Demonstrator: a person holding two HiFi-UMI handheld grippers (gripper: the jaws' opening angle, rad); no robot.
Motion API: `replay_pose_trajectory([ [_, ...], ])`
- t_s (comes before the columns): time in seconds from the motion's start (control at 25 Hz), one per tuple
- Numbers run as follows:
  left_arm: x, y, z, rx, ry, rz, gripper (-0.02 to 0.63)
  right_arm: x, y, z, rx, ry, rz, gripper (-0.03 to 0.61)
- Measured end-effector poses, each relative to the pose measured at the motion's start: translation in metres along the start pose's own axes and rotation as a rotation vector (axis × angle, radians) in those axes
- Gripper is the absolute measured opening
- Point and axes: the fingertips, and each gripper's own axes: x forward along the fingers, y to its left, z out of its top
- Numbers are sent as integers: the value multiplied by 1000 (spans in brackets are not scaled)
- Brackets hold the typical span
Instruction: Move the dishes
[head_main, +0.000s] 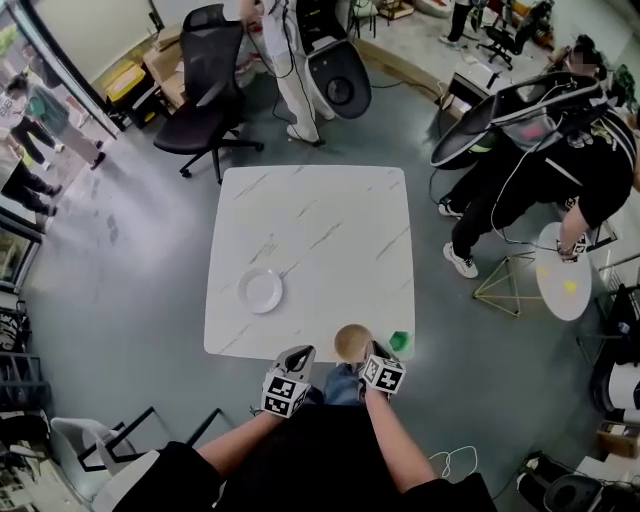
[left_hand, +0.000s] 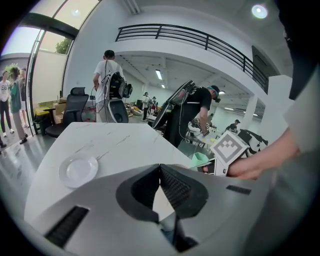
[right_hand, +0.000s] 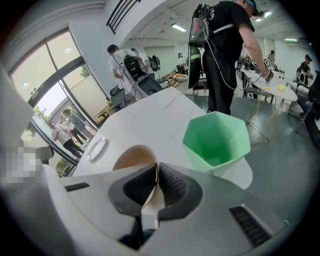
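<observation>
Right hand-held gripper (right_hand: 157, 171) on perhaps-wooden bowl (right_hand: 132, 157)

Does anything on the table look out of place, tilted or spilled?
Nothing is spilled or broken. Only the green cup stands very near the front edge of the table, beside the tan bowl that the right tongs pinch by its rim.

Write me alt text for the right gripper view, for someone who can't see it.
The right gripper has its jaws shut on the rim of a tan bowl at the near edge of a white table. A green faceted cup stands right of the bowl, a white plate lies farther off to the left, and people stand beyond.
</observation>
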Motion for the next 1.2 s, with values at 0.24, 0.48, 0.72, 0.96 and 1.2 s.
replay_pose_trajectory([
  [0.24,7,-1,3,3,17,15,17,-1,-15,6,25,8,-1,31],
  [0.48,15,-9,4,15,20,-9,17,0,-15,1,50,16,14,32],
  [0.72,22,-23,4,11,27,12,17,-21,-29,3,126,-9,30,32],
  [0.96,22,1,18,-16,2,52,17,-25,-22,6,109,6,27,32],
  [1.2,5,30,25,-47,-42,38,17,-44,-1,19,31,-55,-42,32],
])
